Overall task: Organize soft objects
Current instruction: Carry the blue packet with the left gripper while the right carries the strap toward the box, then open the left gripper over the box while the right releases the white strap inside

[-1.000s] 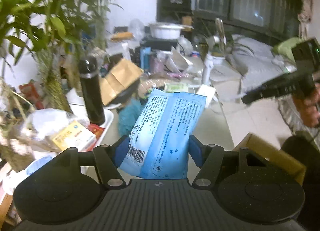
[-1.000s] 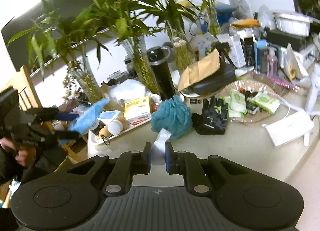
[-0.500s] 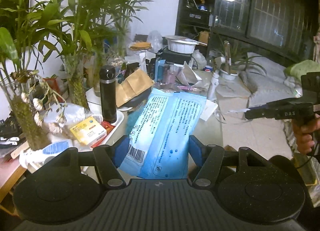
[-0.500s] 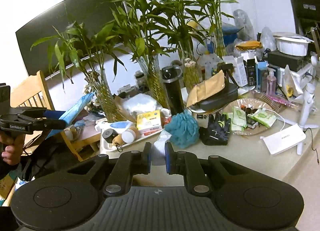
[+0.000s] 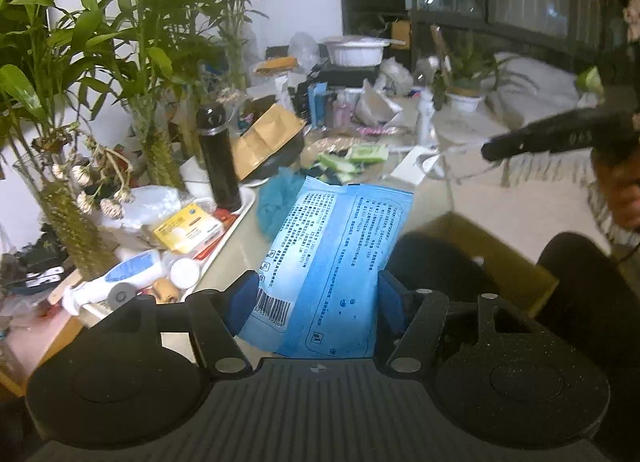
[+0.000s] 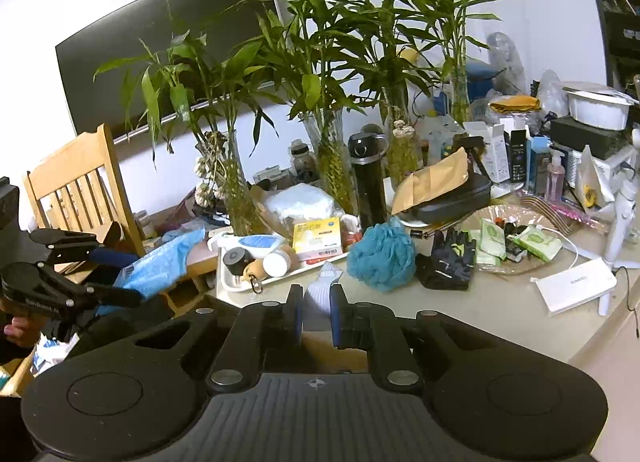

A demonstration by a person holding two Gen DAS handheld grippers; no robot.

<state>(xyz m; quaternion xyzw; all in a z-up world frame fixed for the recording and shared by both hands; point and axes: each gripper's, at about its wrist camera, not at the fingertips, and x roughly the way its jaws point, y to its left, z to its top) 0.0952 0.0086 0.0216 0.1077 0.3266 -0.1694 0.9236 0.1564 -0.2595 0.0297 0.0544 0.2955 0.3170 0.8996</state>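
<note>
A soft blue pack (image 5: pixel 324 262) is pinched by its two sides in the left hand-held gripper (image 5: pixel 316 302), up in the air, near a brown box (image 5: pixel 516 258) that is seen just behind it. The pack looks light and squashy, with a smooth, slippery wrapper. It is best held low across its middle, as it is now, so that it is not bent or dropped.

A small white soft thing (image 6: pixel 318 294) is squeezed in the right hand-held gripper (image 6: pixel 316 316), whose fingers are nearly pressed together. It looks thin and floppy.

On the counter (image 6: pixel 500 314), a fluffy blue bath puff (image 6: pixel 380 258) and black gloves (image 6: pixel 446 262) are still to be picked up. The puff can be grabbed anywhere, since it is light and springy.
</note>
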